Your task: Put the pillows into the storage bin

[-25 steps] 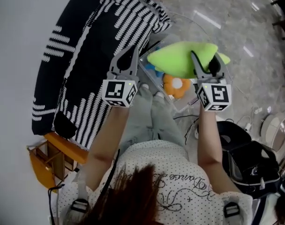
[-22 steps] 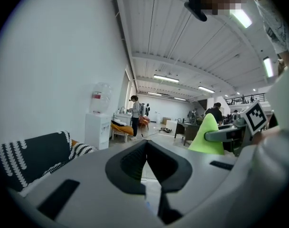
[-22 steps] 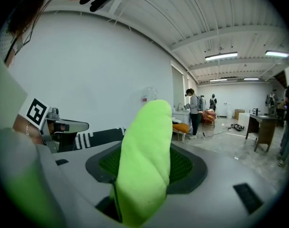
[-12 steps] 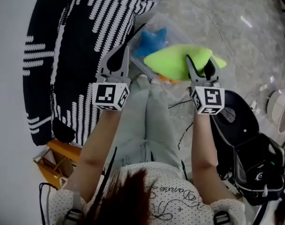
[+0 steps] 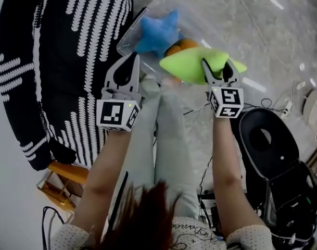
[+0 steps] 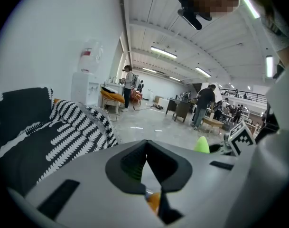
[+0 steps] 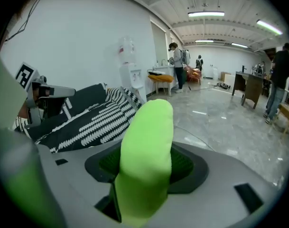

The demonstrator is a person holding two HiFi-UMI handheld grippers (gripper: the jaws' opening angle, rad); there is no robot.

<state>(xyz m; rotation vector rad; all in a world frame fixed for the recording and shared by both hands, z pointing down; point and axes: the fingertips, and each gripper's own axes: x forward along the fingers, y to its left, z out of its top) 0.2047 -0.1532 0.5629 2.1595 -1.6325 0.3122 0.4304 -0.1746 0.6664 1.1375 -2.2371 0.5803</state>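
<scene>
Black-and-white patterned fabric (image 5: 70, 46) fills the left of the head view, draped down towards an orange wooden stool (image 5: 64, 178) at the lower left. Just to the right of it comes the left gripper (image 5: 133, 59), held out past the person's pale-trousered legs (image 5: 166, 134). Its jaws are pressed together with nothing between them. In the left gripper view only a sliver of orange shows below the closed tips.

Ahead of that gripper, on the grey marble floor (image 5: 262, 30), stands the clear storage bin (image 5: 128, 33), close against the patterned fabric. A blue star pillow (image 5: 158, 29) lies inside it, and an orange pillow (image 5: 181, 45) sits beside the star's right side, partly covered.

Over the bin's near right part is the green pillow (image 5: 194, 65), overlapping the orange one. Whether it rests on that pillow or hangs clear of it cannot be told. The right gripper (image 5: 216, 66) pinches the green pillow's near edge. In the right gripper view the pillow stands up thick between the jaws and fills the gap from pad to pad. Those jaws have just been easing a little wider, with the pillow between them.

Farther right, a black bag (image 5: 267, 150) lies open on the floor beside the person's right arm.
</scene>
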